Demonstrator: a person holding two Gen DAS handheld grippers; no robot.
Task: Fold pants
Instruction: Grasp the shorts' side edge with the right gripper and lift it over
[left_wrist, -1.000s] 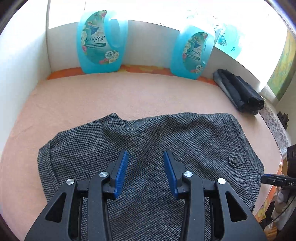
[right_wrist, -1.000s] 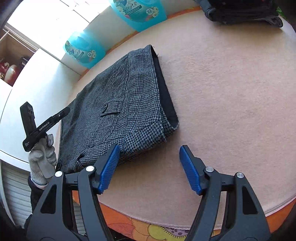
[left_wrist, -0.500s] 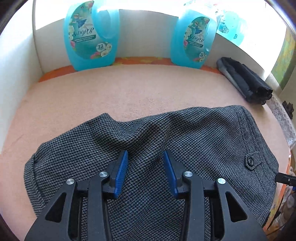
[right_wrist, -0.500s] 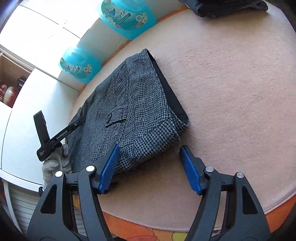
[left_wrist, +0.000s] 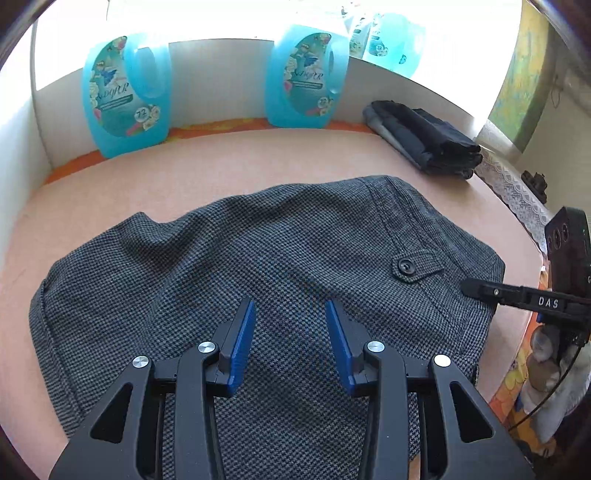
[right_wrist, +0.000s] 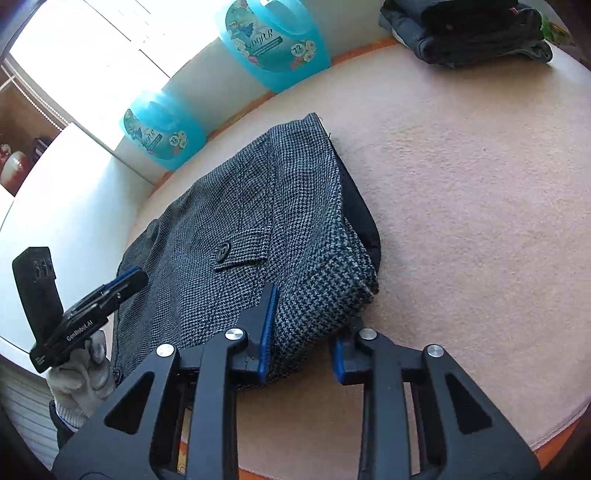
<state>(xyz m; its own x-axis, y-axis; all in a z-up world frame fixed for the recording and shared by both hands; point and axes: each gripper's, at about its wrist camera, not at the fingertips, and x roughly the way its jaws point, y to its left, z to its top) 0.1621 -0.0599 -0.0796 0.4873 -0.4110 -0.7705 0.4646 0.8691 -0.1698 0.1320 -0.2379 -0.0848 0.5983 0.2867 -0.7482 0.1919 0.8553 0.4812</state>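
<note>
Lying mid-worktop (right_wrist: 480, 184), pants (left_wrist: 258, 266) look folded into a compact bundle already; maybe one fold or tidy-up left. Left claw (left_wrist: 290, 341) hovers spread w/ nothing held. Right claw (right_wrist: 303, 332) brackets the bundle's 6 o'clock corner, not yet clamped.

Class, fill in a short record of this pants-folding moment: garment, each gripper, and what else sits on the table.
garment: grey houndstooth pants, folded, on the peach table cover
left gripper: jaws open, over the pants, holding nothing
right gripper: jaws around the pants' near corner; closure unclear
pocket button: facing up
other items: folded dark clothes; blue detergent jugs along the back wall
</note>
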